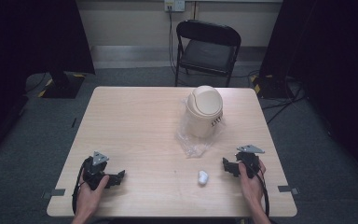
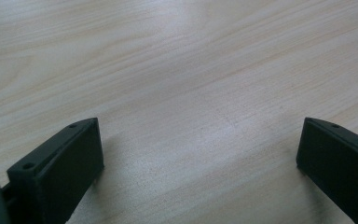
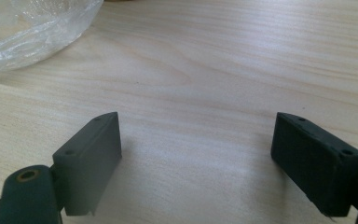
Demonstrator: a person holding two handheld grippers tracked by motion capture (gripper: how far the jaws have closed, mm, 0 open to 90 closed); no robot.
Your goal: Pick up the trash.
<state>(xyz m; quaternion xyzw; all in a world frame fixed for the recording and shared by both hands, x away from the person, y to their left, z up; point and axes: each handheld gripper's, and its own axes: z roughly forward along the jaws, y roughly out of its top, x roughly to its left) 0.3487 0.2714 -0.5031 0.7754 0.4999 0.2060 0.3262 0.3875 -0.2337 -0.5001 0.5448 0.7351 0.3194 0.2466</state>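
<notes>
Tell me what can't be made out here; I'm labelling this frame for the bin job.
- Print on the bin: too small, high view.
- White lump: too small to identify, high view.
- Plastic bag: cut by the right gripper view's top and left edges.
- Bin's base: veiled by the bag, high view.

The left half of the tabletop [image 1: 130, 126] is bare wood, free to cross. Right of centre, the beige swing-lid bin [image 1: 204, 111] and the clear plastic bag [image 1: 192, 140] spread before it block the far side; a small white wad [image 1: 203, 177] lies near.
</notes>
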